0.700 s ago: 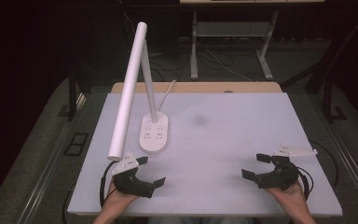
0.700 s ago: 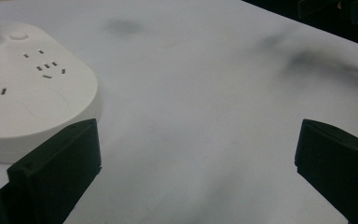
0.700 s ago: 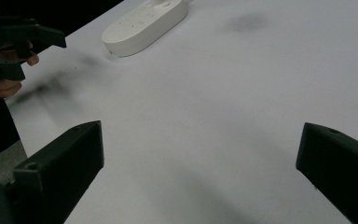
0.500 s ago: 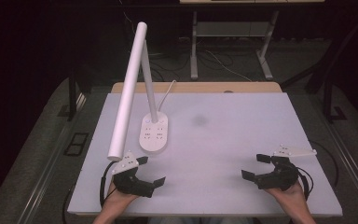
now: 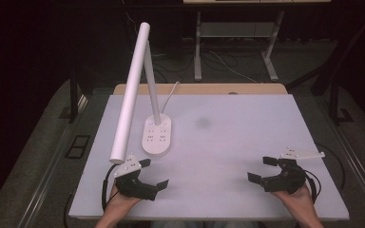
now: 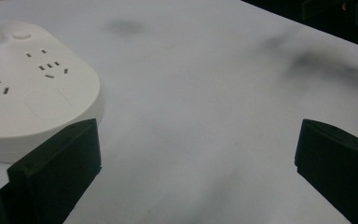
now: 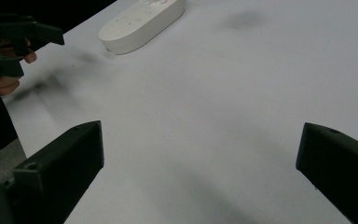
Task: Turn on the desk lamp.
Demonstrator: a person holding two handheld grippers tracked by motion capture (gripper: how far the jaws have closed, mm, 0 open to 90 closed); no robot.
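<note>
A white desk lamp [image 5: 133,85] stands on the white table [image 5: 218,142], its oval base [image 5: 157,137] carrying several sockets. My left gripper [image 5: 153,173] rests near the front left edge, just in front of the lamp base [image 6: 28,93], jaws wide apart with nothing between them. My right gripper [image 5: 261,169] sits near the front right edge, also open and empty, pointing toward the table's middle. The lamp base [image 7: 142,18] lies far off in the right gripper view, where the left gripper [image 7: 23,39] also appears at the upper left.
A faint dark smudge [image 5: 203,123] marks the table's middle. The lamp's long tube head [image 5: 128,99] overhangs the left side above my left gripper. A wooden strip [image 5: 199,89] runs along the far edge. Table legs and cables [image 5: 228,61] lie on the floor beyond.
</note>
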